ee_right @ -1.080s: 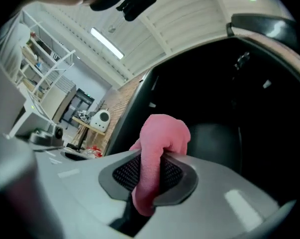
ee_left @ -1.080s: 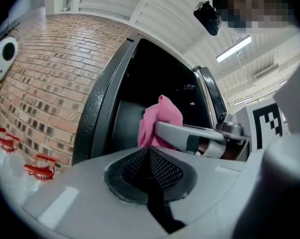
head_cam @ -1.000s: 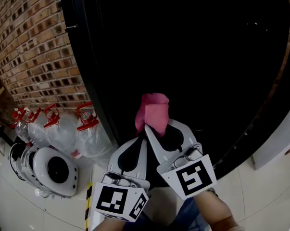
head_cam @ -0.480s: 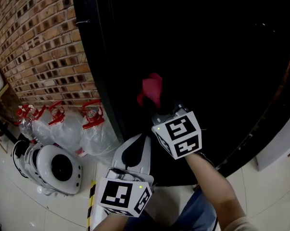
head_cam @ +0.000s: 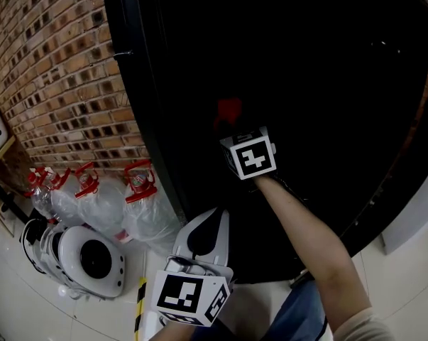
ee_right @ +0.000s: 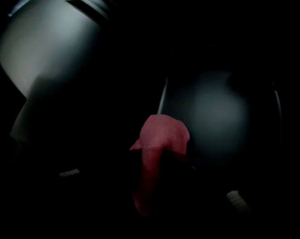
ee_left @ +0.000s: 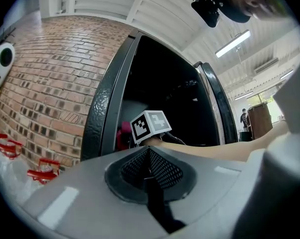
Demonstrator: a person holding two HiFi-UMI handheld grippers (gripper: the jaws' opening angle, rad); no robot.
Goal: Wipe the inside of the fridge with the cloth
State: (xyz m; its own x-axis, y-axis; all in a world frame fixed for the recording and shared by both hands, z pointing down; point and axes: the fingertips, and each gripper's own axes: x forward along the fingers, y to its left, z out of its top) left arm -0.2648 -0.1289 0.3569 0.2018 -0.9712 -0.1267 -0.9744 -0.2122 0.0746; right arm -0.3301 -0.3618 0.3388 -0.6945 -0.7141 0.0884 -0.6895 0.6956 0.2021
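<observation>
The fridge [head_cam: 139, 98] stands open, its black frame beside a brick wall and its inside very dark. My right gripper [head_cam: 231, 130] reaches deep into it, shut on a pink cloth [head_cam: 229, 110] that shows dimly ahead of the marker cube. In the right gripper view the pink cloth [ee_right: 157, 148] hangs from the jaws before a pale inner surface [ee_right: 209, 113]. My left gripper [head_cam: 206, 236] stays low outside the fridge, jaws together with nothing between them. The left gripper view shows the cloth [ee_left: 124, 136] and the right gripper's cube [ee_left: 150, 126] inside the opening.
A brick wall [head_cam: 50, 84] runs along the left. Clear water jugs with red caps [head_cam: 111, 197] stand at its foot beside a round white appliance [head_cam: 86, 261]. The fridge door frame [ee_left: 97, 108] edges the opening. The floor is pale tile [head_cam: 405, 283].
My right gripper has pushed forward and up with the pink cloth, from beside the left gripper into the dark fridge. The left gripper has stayed low.
</observation>
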